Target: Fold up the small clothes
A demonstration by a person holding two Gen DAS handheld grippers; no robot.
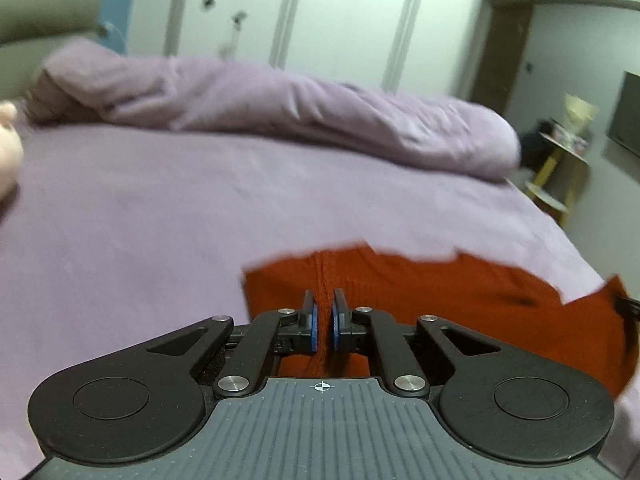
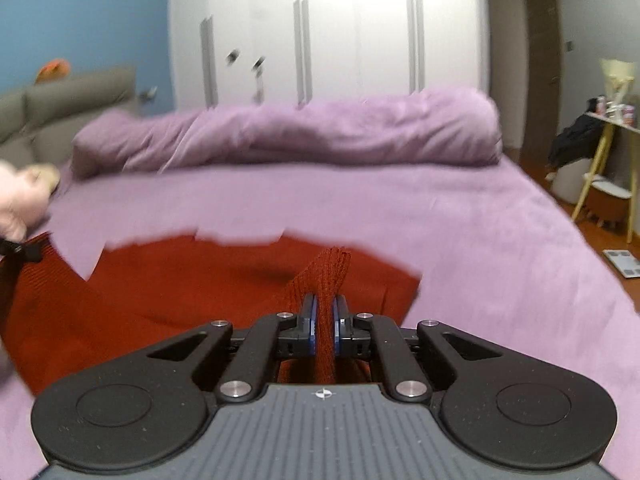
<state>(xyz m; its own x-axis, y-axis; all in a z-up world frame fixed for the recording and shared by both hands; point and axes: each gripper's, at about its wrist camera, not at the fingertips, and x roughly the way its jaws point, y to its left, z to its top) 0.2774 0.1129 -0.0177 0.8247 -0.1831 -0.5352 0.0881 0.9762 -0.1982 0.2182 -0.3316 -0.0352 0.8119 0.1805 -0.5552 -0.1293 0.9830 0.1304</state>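
Note:
A rust-red knitted garment [image 1: 440,292] lies on the purple bed sheet [image 1: 160,220]. My left gripper [image 1: 324,300] is shut on a fold of it near its left edge. In the right wrist view the same red garment [image 2: 160,292] spreads to the left, and my right gripper [image 2: 324,304] is shut on a raised pinch of its fabric [image 2: 328,268]. The other gripper's tip [image 2: 20,252] shows at the far left, holding the garment's far corner. Both views are blurred.
A rolled purple duvet [image 2: 300,136] lies across the back of the bed. A grey headboard [image 2: 60,100] is at the left, white wardrobes [image 2: 320,32] behind. A pale soft toy [image 1: 8,140] sits at the left. A yellow-legged side table [image 2: 608,152] stands right.

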